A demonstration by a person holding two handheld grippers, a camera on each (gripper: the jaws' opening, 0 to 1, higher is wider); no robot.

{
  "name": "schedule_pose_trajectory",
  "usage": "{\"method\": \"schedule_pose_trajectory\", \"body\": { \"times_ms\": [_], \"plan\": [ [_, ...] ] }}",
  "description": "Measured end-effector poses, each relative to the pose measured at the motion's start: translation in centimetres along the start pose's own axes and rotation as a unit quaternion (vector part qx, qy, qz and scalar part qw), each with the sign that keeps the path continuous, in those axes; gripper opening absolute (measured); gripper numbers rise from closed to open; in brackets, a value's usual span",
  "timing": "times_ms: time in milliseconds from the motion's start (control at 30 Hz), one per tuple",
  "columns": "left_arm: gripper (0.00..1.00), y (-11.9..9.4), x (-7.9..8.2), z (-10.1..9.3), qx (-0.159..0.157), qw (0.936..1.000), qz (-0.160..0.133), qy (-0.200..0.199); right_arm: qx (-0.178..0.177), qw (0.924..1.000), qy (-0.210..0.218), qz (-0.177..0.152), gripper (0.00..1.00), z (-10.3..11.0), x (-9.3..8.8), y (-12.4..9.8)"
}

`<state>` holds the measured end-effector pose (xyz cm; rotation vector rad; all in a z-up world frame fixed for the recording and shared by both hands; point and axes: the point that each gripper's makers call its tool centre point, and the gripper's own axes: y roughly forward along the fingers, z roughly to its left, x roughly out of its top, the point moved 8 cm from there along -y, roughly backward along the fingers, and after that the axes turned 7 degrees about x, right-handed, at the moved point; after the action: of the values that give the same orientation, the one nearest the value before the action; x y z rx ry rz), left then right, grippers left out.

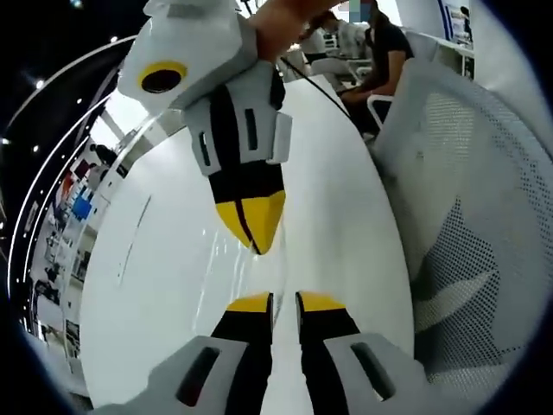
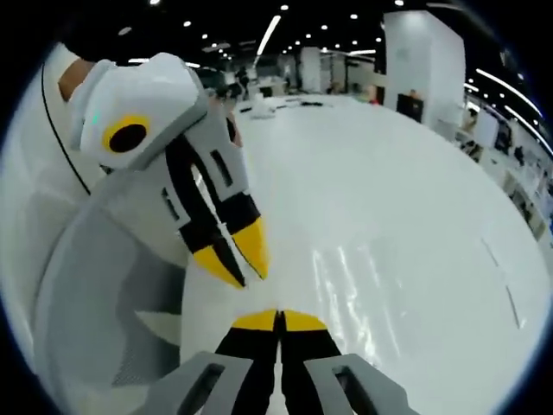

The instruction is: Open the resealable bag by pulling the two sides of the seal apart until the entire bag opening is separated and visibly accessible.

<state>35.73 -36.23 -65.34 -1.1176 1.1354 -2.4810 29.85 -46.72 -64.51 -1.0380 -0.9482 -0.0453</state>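
The resealable bag (image 2: 339, 275) is clear film, and all you can see of it is a patch of faint glints over the white counter (image 2: 406, 173), just beside the spot where the two gripper tips meet. In the left gripper view the same sheen (image 1: 220, 246) sits just left of the tips. Its outline and seal strip are too faint to trace. Expect it to be very light, limp and slippery. It will likely crumple rather than resist, and thin film can slide out of smooth pads. Take hold just below the seal ridge, one lip per gripper, near the middle of the mouth, and pull the two lips straight apart. The right gripper (image 2: 277, 318) has its yellow tips pressed together, but you cannot tell whether film is pinched between them. The left gripper (image 1: 283, 303) shows a thin slit between its jaws, so you cannot tell whether it is clenched on a lip or loose. A white mesh chair (image 1: 467, 199) stands right beside the counter.
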Motion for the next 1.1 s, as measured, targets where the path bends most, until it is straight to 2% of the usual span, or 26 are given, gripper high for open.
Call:
{"method": "schedule_pose_trajectory", "body": {
  "times_ms": [67,200,467,633,700,867,1000,1033,1100],
  "plan": [
    [0.01,0.2,-0.1,0.0,-0.002,0.9999,0.012,0.007,-0.008,1.0,-0.002,-0.005,0.0,-0.1,0.2,-0.2],
    [0.01,0.4,0.0,-0.1,-0.008,0.9999,0.012,0.009,-0.029,0.9995,-0.014,-0.007,0.0,-0.4,0.5,-0.5],
    [0.0,0.7,0.5,0.1,-0.009,0.9997,0.012,0.019,-0.107,0.9931,-0.044,-0.02,0.0,-1.2,1.6,-1.6],
    [0.0,0.7,0.5,0.6,-0.01,0.9997,0.015,0.015,-0.162,0.9819,-0.096,-0.014,0.0,-1.4,2.5,-2.1],
    [0.0,0.7,0.6,0.7,-0.01,0.9997,0.015,0.014,-0.173,0.9795,-0.102,-0.017,0.0,-1.4,2.7,-2.2],
    [0.0,0.6,0.9,1.1,-0.012,0.9998,0.016,-0.001,-0.223,0.9677,-0.111,-0.039,0.0,-1.5,3.6,-3.0],
    [0.0,0.7,1.1,1.3,-0.012,0.9997,0.019,-0.005,-0.242,0.9613,-0.123,-0.047,0.0,-1.3,4.1,-3.3],
    [0.0,0.7,1.1,1.4,-0.011,0.9997,0.02,-0.004,-0.256,0.9567,-0.129,-0.05,0.0,-1.3,4.2,-3.5],
    [0.0,0.7,1.3,1.5,-0.011,0.9997,0.022,-0.003,-0.27,0.9524,-0.131,-0.053,0.0,-1.5,4.4,-3.8]
  ]
}}
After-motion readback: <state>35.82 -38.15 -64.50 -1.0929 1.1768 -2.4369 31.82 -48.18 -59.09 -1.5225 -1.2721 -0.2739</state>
